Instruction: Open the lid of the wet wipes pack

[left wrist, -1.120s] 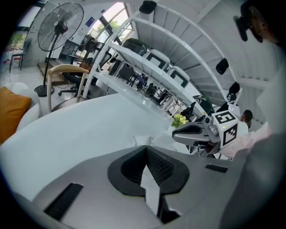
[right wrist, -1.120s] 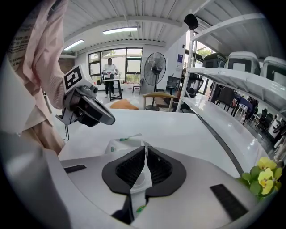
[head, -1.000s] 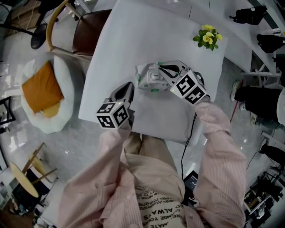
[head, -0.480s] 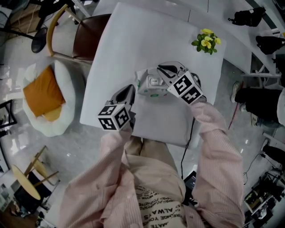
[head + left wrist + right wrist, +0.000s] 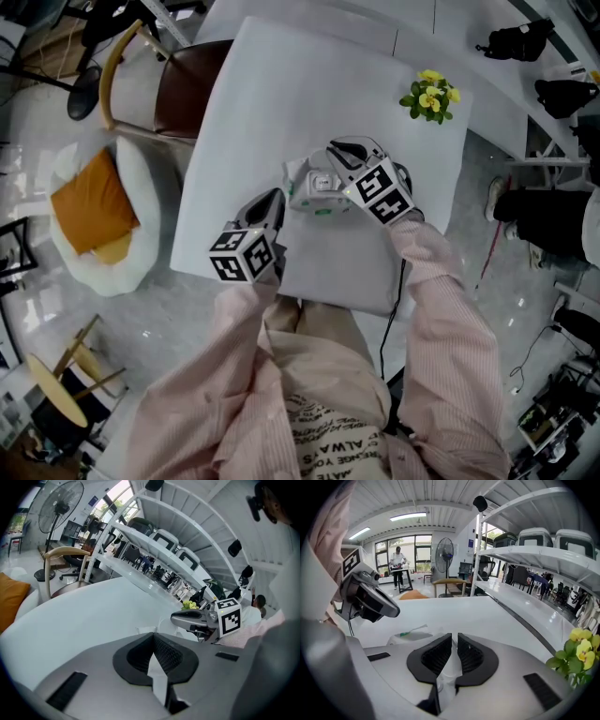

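Note:
The white wet wipes pack (image 5: 309, 187) with green print lies mid-table. My right gripper (image 5: 334, 172) reaches over the pack's top from the right. Its jaws are nearly shut on a thin white flap, the pack's lid (image 5: 449, 665). My left gripper (image 5: 273, 199) is at the pack's left end, with its marker cube (image 5: 242, 253) nearer the person. Its pads (image 5: 165, 654) meet at the tip with white film of the pack's edge (image 5: 146, 631) between them. From the right gripper view (image 5: 454, 641), the left gripper (image 5: 370, 599) hangs over the pack (image 5: 411, 634).
The white table (image 5: 272, 103) has a small pot of yellow flowers (image 5: 429, 97) at its far right corner. A brown chair (image 5: 178, 84) stands at its far left edge, and a white seat with an orange cushion (image 5: 89, 202) sits on the floor to the left. A black cable (image 5: 401, 281) hangs off the near right edge.
My right gripper has shifted a little left over the pack and rolled slightly, still pinching the flap. The left gripper has stayed where it was.

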Available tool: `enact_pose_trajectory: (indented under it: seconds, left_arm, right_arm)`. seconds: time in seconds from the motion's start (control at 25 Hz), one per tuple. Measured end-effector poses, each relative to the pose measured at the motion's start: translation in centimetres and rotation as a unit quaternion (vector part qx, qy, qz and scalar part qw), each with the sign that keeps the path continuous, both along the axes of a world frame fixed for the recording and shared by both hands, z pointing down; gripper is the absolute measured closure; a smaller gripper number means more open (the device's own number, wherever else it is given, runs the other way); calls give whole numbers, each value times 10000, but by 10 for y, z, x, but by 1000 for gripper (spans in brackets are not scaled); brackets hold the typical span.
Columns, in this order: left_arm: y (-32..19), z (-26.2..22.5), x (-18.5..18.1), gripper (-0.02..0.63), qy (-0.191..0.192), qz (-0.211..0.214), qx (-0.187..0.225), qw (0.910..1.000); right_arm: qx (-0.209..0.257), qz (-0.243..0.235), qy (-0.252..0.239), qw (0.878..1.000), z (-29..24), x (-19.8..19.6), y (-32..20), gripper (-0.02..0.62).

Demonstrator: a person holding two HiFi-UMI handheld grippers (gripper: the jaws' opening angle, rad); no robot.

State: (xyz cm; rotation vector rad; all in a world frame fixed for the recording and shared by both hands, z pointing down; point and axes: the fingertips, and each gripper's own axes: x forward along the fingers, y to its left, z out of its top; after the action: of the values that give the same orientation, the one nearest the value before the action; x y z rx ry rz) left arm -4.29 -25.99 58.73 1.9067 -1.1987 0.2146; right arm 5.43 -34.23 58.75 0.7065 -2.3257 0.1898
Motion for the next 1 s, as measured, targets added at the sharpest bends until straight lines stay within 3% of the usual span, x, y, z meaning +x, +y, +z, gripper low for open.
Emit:
enact_pose_trajectory:
  seconds: [0.28,0.4,0.56,0.72,1.0]
  left_arm:
    - [1,-9,3,606,-7,69,52,10000]
    - [1,-16,4,606,-14,137,120,9998]
    - [4,-25,8,606,-37,310,247,9992]
    - [8,-42,11,606,-74,527,509,9973]
    - [13,-80,18,606,-205,855,1165,9893]
  right_arm:
    - [-127,354,-209,9991,-4,4,0,571]
    - [-226,657,-593,9958,-14,8,0,513]
    - [-266,989,-1020,9895,-31,14,4,509]
    - [-65,1212,-1212,9852,-53,21,13,575]
    - [172,1683,-1731,9703,-91,35,35,592]
